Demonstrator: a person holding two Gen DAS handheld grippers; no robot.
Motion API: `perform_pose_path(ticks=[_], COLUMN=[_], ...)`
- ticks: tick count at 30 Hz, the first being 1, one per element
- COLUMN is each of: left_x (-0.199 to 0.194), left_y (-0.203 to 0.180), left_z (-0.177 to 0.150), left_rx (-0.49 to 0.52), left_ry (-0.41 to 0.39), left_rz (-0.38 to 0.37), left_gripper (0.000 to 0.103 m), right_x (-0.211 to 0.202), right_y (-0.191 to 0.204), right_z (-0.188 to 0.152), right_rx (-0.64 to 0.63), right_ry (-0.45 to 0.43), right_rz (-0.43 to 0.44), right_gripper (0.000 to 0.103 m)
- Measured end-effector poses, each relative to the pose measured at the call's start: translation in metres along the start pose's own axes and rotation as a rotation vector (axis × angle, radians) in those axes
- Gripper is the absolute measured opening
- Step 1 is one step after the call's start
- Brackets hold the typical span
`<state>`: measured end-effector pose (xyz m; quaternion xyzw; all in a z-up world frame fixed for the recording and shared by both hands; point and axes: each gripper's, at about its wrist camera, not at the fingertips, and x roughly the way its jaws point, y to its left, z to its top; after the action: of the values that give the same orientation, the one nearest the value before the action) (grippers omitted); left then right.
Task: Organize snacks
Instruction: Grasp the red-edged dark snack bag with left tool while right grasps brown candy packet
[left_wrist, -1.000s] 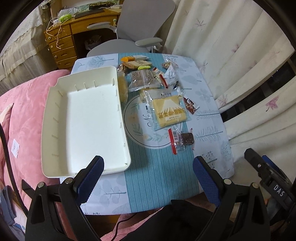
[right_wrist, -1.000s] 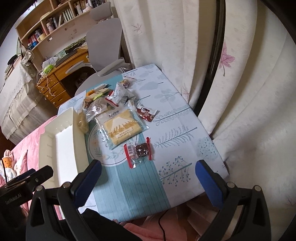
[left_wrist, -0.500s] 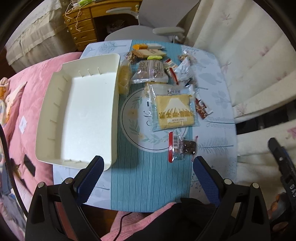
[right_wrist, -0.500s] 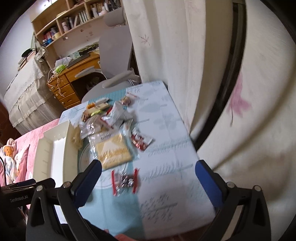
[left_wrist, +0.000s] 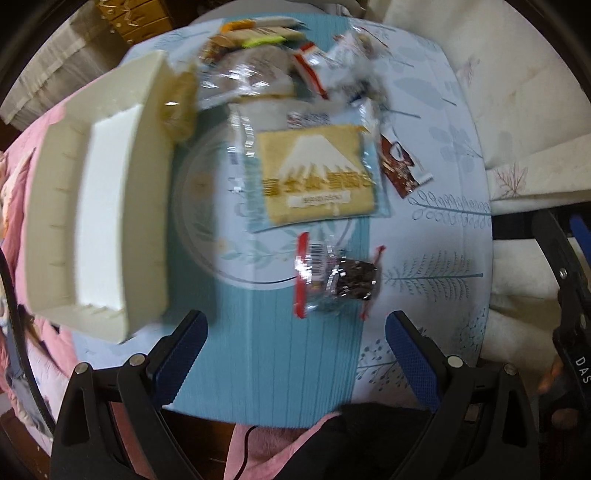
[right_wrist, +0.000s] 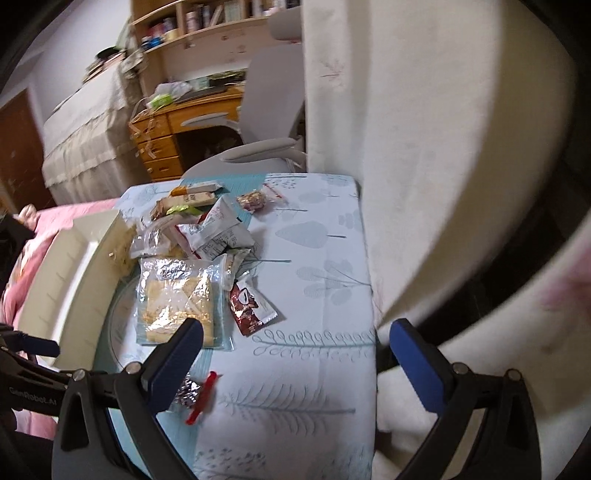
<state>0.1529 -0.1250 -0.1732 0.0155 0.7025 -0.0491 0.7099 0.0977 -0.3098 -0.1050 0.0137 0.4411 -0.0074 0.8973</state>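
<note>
Tongs on the left (left_wrist: 295, 339) hang spread wide and empty above the counter (left_wrist: 436, 258), just short of a clear red-edged packet holding a dark snack (left_wrist: 334, 277). Right tongs (right_wrist: 291, 350) are equally agape, holding nothing, near a small maroon sachet (right_wrist: 251, 306). Beyond lies a large yellow mountain-print packet (left_wrist: 317, 177), then a heap of mixed snacks (right_wrist: 199, 229). An empty cream tray (left_wrist: 99, 206) sits left of them.

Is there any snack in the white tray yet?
No, the white tray shows only its bare floor; the snacks, like the Mount Fuji packet, lie on the table beside it.
</note>
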Motion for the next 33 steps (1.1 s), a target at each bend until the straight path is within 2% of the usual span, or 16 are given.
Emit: perform_pose_path(ticks=[7, 12, 21, 25, 33], left_x=[0.042, 0.067, 0.097, 0.109, 0.118], left_y=[-0.022, -0.033, -0.054, -0.056, -0.053], left_z=[0.007, 0.008, 0.009, 0.009, 0.013], left_rx=[0.047, 0.066, 0.087, 0.076, 0.076], left_ry=[-0.011, -0.015, -0.023, -0.010, -0.015], left_rz=[-0.069, -0.058, -0.037, -0.033, -0.020], left_gripper=[0.096, 0.096, 0.088, 0.075, 0.075], right_x=[0.035, 0.063, 0.116, 0.141, 0.166], right_y=[0.010, 0.019, 0.026, 0.034, 0.045], right_z=[-0.006, -0.011, -0.018, -0.023, -0.029], right_rx=[-0.149, -0.261, -0.351, -0.414, -0.458], right_ry=[-0.056, -0.074, -0.024, 0.026, 0.083], right_rz=[0.038, 0.061, 0.122, 0.136, 0.179], right_gripper=[0.101, 0.101, 0.100, 0.088, 0.088])
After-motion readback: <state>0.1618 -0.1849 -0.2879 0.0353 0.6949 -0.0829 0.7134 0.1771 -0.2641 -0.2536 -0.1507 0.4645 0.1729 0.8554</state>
